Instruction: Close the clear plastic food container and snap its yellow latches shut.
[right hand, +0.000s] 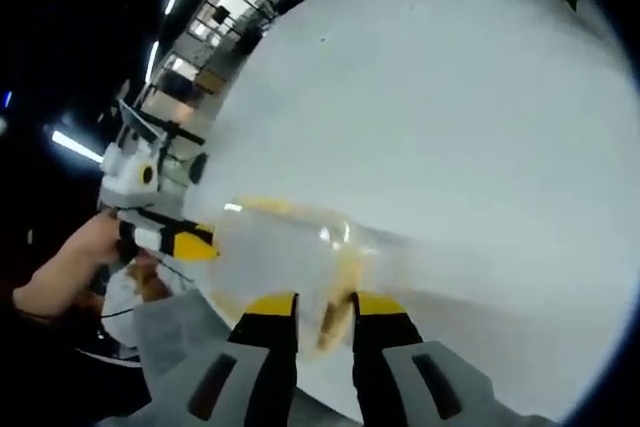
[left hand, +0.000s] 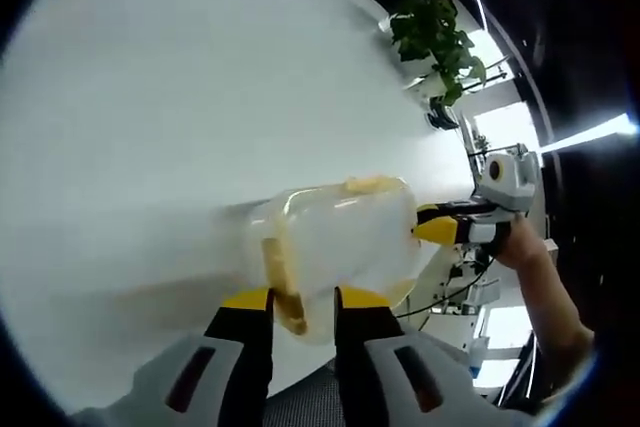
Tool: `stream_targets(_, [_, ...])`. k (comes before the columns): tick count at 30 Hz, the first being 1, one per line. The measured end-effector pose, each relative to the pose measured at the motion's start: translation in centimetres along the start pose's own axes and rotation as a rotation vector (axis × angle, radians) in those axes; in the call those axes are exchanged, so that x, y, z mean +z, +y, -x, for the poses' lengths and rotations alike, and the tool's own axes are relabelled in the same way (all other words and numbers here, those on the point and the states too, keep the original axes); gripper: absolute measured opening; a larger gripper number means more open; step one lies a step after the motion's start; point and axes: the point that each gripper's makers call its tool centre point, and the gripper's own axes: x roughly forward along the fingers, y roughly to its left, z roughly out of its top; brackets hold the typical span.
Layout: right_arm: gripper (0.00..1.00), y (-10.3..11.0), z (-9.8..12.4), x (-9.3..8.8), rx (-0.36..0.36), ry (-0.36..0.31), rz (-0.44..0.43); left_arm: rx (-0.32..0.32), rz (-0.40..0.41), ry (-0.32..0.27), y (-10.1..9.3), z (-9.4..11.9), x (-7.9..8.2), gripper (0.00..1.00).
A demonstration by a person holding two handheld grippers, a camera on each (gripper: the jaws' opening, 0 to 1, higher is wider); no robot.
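The clear plastic food container (left hand: 345,232) lies on the white table (left hand: 150,97), with yellow latches at its ends. In the left gripper view my left gripper (left hand: 303,299) is closed on the near yellow latch (left hand: 290,309). The right gripper (left hand: 440,230) reaches in from the right and touches the container's far end. In the right gripper view the container (right hand: 280,247) lies just ahead, and my right gripper (right hand: 325,305) is closed on its near yellow latch (right hand: 332,325). The left gripper (right hand: 185,244) meets the opposite end. Whether the lid sits fully down is hard to tell.
A potted plant (left hand: 435,32) stands at the table's far edge. A person's hand (right hand: 70,267) holds the left gripper beyond the table's rim. The white table (right hand: 450,97) spreads wide and bare past the container. Dark room and ceiling lights lie beyond.
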Motion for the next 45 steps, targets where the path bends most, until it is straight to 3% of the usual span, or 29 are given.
stream_targets(16, [0.20,-0.1,0.2,0.3,-0.017,-0.013,-0.003,0.015,0.027,-0.003,0.1,0.2,-0.1,0.23])
stream_targets(19, [0.22,-0.1,0.0,0.4,-0.016,-0.019,0.030,0.031,-0.049,-0.017,0.0,0.4,0.0,0.24])
stream_targets(22, [0.24,0.2,-0.2,0.3,-0.018,-0.018,0.068,0.043,-0.075,-0.001,-0.1,0.4,-0.2,0.25])
stream_targets(25, [0.25,0.4,-0.1,0.3,-0.035,-0.013,0.113,0.077,-0.121,-0.004,0.2,0.4,-0.1,0.32])
stream_targets(27, [0.25,0.5,0.0,0.3,-0.040,-0.008,0.136,0.082,-0.133,-0.011,0.1,0.4,0.0,0.40])
stream_targets(31, [0.26,0.5,0.2,0.4,-0.044,-0.017,0.153,0.067,-0.127,-0.015,-0.3,0.5,0.1,0.39])
stream_targets(36, [0.43,0.4,0.5,0.7,-0.057,-0.046,0.211,0.083,-0.169,-0.021,-0.1,0.7,0.1,0.44])
stream_targets(45, [0.42,0.6,1.0,1.2,-0.080,-0.048,0.336,0.117,-0.278,-0.026,0.1,0.8,0.3,0.50])
